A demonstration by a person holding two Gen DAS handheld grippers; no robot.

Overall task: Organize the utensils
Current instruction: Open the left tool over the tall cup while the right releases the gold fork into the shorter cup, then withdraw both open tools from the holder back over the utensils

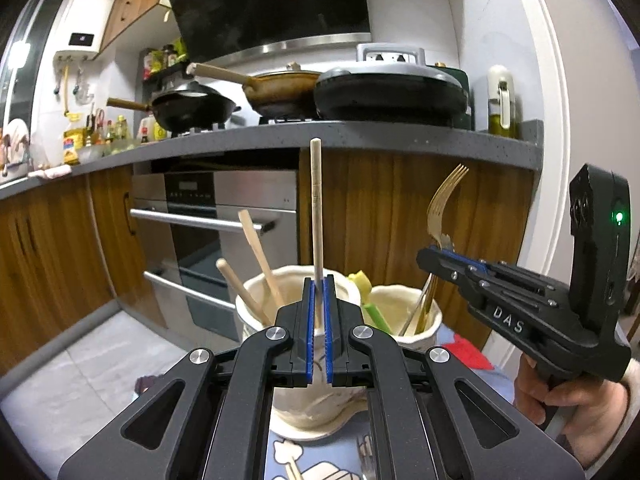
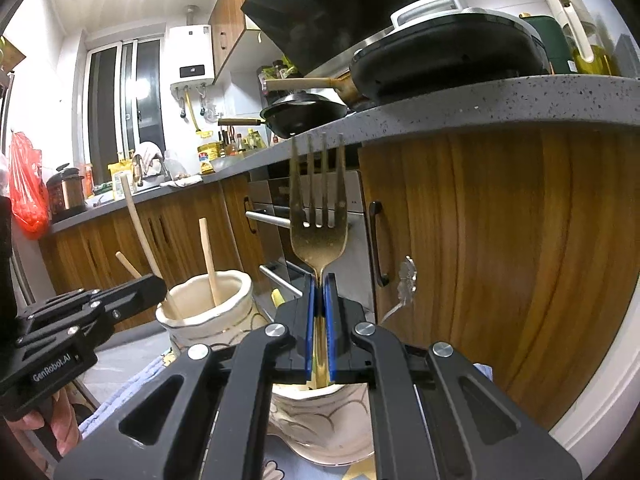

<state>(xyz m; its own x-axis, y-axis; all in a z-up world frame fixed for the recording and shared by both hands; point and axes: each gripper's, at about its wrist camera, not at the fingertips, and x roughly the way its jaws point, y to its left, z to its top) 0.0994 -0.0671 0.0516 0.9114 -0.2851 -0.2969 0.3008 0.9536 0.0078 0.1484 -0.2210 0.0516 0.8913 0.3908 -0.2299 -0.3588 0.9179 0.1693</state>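
While the left gripper (image 1: 319, 280) is clamped on an upright chopstick (image 1: 316, 200) above the left cup (image 1: 256, 312), lower it straight in; the right gripper (image 2: 319, 280) pinches the fork (image 2: 318, 216) over the right cup (image 2: 320, 420).

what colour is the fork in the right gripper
Gold, a brassy tone; the fork shows best in the right wrist view.

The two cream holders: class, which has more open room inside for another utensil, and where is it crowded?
The left holder has open room between its two leaning chopsticks and the near rim, where the left gripper holds a chopstick. The right holder is crowded with green and metal utensils; the right gripper holds a fork above it.
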